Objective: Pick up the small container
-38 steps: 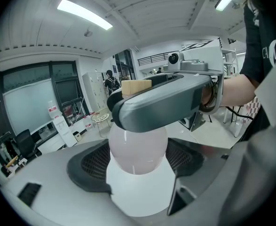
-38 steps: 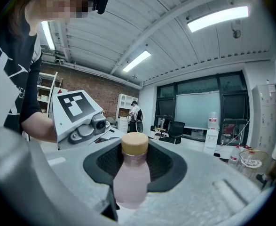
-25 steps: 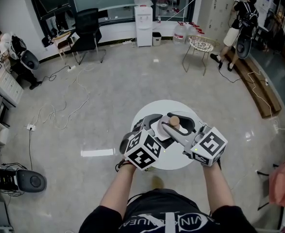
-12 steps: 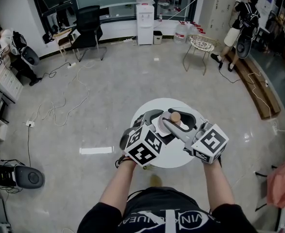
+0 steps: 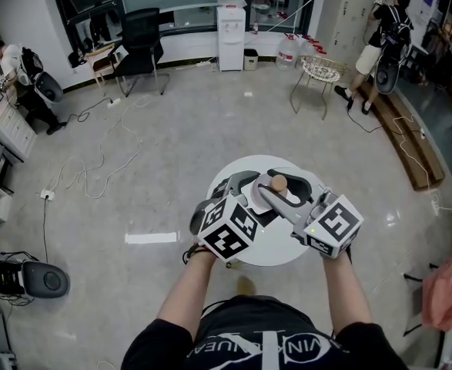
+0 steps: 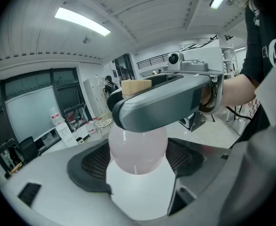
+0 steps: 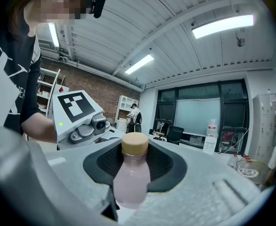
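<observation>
Small container [image 7: 130, 180], pink with tan cap, upright above round bench [image 5: 276, 247]. Your right tool [image 5: 281, 190] pinching it. Left tool [image 6: 138, 147] flanking belly, seems pressed on it too. Lift straight up, slowly, both tools together. No tilt, no extra squeeze.

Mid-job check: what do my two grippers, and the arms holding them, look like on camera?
The left gripper and the right gripper match: grey bodies and curved grey jaws lined with black mesh pads. Each carries a white cube printed with black square markers. The forearms are bare, and a black shirt with white lettering is worn above them.
</observation>
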`<state>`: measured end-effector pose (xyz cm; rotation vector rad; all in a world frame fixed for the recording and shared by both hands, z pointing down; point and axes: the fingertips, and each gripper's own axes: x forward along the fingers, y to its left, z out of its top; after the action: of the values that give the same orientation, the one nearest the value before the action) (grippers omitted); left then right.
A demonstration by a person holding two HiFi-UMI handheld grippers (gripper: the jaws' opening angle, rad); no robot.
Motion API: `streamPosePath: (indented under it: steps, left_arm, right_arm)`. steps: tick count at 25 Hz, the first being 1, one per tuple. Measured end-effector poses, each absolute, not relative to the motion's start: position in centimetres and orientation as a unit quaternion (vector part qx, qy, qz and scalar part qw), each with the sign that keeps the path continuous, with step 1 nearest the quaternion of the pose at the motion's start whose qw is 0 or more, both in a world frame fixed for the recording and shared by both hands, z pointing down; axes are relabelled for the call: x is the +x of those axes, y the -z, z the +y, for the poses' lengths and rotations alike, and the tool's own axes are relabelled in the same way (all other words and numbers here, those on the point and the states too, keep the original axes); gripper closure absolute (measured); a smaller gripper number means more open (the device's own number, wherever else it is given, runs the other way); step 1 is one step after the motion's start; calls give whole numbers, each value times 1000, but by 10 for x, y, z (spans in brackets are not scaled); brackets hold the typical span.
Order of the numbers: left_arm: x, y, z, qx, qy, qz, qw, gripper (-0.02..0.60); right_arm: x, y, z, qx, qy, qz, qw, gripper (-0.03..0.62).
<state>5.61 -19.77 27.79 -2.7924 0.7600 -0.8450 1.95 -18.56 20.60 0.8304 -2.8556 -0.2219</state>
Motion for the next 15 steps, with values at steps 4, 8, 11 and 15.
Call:
streamPosePath:
  steps: [4,8,11,15]
  left_arm:
    - [57,-278,-197,-924,280,252,64,225]
    - [56,-276,-196,-924,279,253,65,225]
    - [57,-275,-196,-924,278,253,65,225]
    - [56,-275,-194,-925,277,253,63,225]
  right_arm:
    - [20,-206,-185,277,77,-954,81,461]
    - [19,-204,-184,278,78,-954,81,462]
    - [20,-204,-183,278,79,-954,82,462]
    - [19,-203,-182,279,79,-953,85,462]
